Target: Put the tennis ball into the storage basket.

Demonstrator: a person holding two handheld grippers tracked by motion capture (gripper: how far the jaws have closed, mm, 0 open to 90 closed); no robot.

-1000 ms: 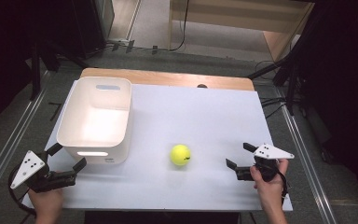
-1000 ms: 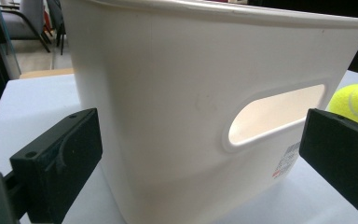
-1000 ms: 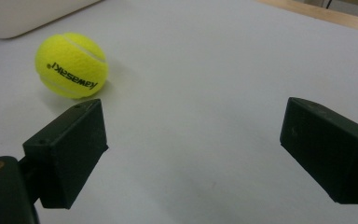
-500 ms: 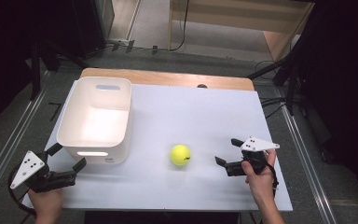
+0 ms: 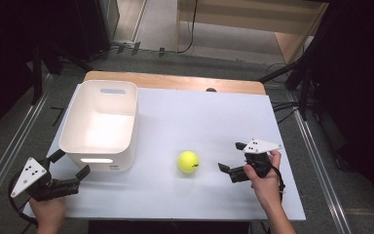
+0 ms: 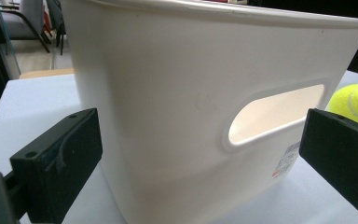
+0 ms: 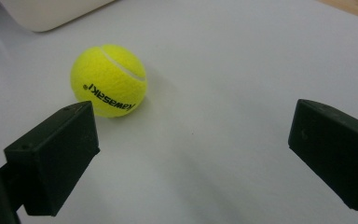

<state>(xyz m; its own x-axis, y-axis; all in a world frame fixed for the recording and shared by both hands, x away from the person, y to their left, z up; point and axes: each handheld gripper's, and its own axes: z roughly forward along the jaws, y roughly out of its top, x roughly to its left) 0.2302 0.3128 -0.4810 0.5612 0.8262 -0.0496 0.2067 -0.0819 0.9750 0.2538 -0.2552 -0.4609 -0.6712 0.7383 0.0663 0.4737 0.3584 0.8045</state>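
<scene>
Right gripper [image 5: 233, 163] sits low over the table [image 5: 214, 112], jaws spread wide, nothing between them. Tennis ball [image 5: 188, 162] lies just ahead of it, off toward its left jaw, not touching either jaw. In the right gripper view the ball [image 7: 109, 80] is just past the left jaw tip, bare table between the jaws, so the gripper isn't lined up on it yet. Jaws are likely held this wide so they can pass around the ball; the low, near-level pose fits a side-on grab rather than one from above.

Left gripper [image 5: 68, 171] is also released, jaws apart, holding nothing. It points at the near wall of the white bin [image 5: 99, 124]. In the left gripper view the bin wall [image 6: 177, 84] with its handle slot sits straight ahead between the two jaws, close; cannot tell if the jaw tips touch it. Probably parked there to steady the bin or just waiting.

Ball is out on the open table, beside the bin's near right corner, apart from it, between the bin and the right gripper. Bin looks empty. Judged step: right gripper closing in on the ball, likely to drop it in the bin. Needs a shift toward its left before squeezing; ball could roll if a jaw nudges it.
</scene>
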